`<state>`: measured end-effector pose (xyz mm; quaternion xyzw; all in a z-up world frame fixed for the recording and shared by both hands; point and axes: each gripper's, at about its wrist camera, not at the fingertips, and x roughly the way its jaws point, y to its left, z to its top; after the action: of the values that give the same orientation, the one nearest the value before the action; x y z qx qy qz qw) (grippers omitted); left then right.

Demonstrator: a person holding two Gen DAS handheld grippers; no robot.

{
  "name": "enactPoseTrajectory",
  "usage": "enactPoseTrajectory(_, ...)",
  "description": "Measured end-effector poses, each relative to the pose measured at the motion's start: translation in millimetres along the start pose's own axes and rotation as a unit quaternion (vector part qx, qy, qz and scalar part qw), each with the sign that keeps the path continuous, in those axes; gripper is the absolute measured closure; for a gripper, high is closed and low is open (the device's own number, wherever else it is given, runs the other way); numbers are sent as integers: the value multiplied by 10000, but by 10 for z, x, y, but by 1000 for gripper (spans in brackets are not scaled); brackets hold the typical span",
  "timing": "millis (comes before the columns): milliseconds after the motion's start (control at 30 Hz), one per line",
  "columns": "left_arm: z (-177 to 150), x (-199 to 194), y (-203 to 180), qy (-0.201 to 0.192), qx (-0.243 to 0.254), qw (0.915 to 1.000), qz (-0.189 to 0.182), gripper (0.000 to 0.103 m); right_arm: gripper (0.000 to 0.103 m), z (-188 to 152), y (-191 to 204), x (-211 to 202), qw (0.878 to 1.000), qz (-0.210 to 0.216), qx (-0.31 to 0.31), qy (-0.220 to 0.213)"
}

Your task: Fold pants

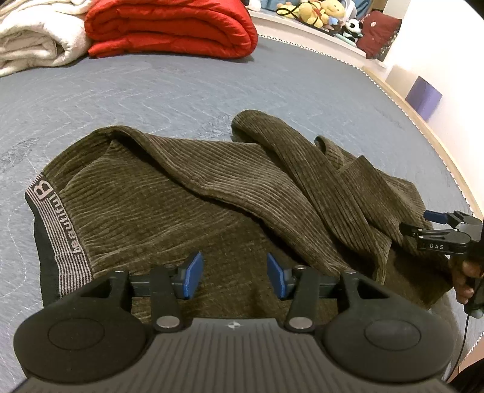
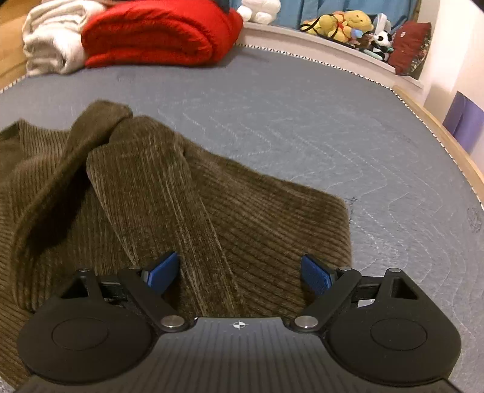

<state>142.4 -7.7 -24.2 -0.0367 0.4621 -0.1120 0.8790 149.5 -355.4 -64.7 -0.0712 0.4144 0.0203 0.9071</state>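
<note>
1. Olive-brown ribbed cloth fills the near ground under both my tools: the pants [image 1: 187,205] lie on the grey-blue quilted bed cover [image 1: 181,90]; my left gripper [image 1: 234,276] hangs over the seat area with its blue pads parted about halfway and nothing between them but the cloth lying below; whether the tips touch the cloth I cannot tell.
2. My right gripper [image 2: 239,273] stands with its jaws wide, over a raised fold of leg, gripping nothing; in the left view it comes in from the right edge, largely cut off, with part of my hand [image 1: 462,281] on its handle.
3. The waistband [image 1: 57,229], grey-striped with lettering, sits at the left end; the legs run rightward, so the long axis lies across the view; the legs are crumpled and doubled over each other, their hems hard to pick out.
4. Farther back a folded red quilt [image 1: 172,27] and a cream blanket [image 1: 33,39] rest on the cover, both cut by the top edge.
5. Beyond, on a ledge, soft toys [image 2: 348,25], small and blurred.
</note>
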Motion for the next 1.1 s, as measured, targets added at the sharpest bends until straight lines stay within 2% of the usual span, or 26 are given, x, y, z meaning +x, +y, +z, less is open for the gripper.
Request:
enactPoseTrajectory(200, -14, -1, -11, 24, 18, 10000, 13, 49, 20, 21, 116, -48, 9994, -95, -207, -242)
enactPoseTrajectory(400, -31, -4, -20, 33, 8, 10000, 31, 48, 27, 39, 262, -137, 9970, 227, -561, -479)
enactPoseTrajectory(500, -39, -24, -20, 21, 16, 10000, 15, 48, 45, 47, 375, -107, 9956, 347, -777, -385)
enactPoseTrajectory(600, -40, -41, -6, 12, 1, 10000, 12, 48, 59, 82, 434, -83, 9954, 222, -845, -381)
enactPoseTrajectory(667, -39, -53, 6, 1, -6, 10000, 6, 48, 78, 114, 438, -87, 9960, 176, -764, -420)
enactPoseTrajectory(733, -39, -59, 19, -4, -17, 10000, 5, 48, 91, 139, 426, -109, 9963, 136, -680, -499)
enactPoseTrajectory(900, -41, -68, 28, 8, -32, 10000, -3, 48, 92, 132, 401, -150, 9961, 150, -654, -577)
enactPoseTrajectory(967, -45, -73, 16, 9, -17, 10000, -16, 47, 88, 111, 406, -140, 9960, 80, -703, -551)
enactPoseTrajectory(1000, -45, -74, 9, 9, -7, 10000, -19, 47, 83, 104, 411, -132, 9958, 18, -747, -534)
enactPoseTrajectory(1067, -50, -70, -3, 10, 7, 10000, -20, 45, 50, 103, 430, -119, 9954, -46, -808, -503)
enactPoseTrajectory(1100, -51, -67, -3, 11, 10, 10000, -20, 44, 45, 100, 440, -110, 9954, -36, -824, -493)
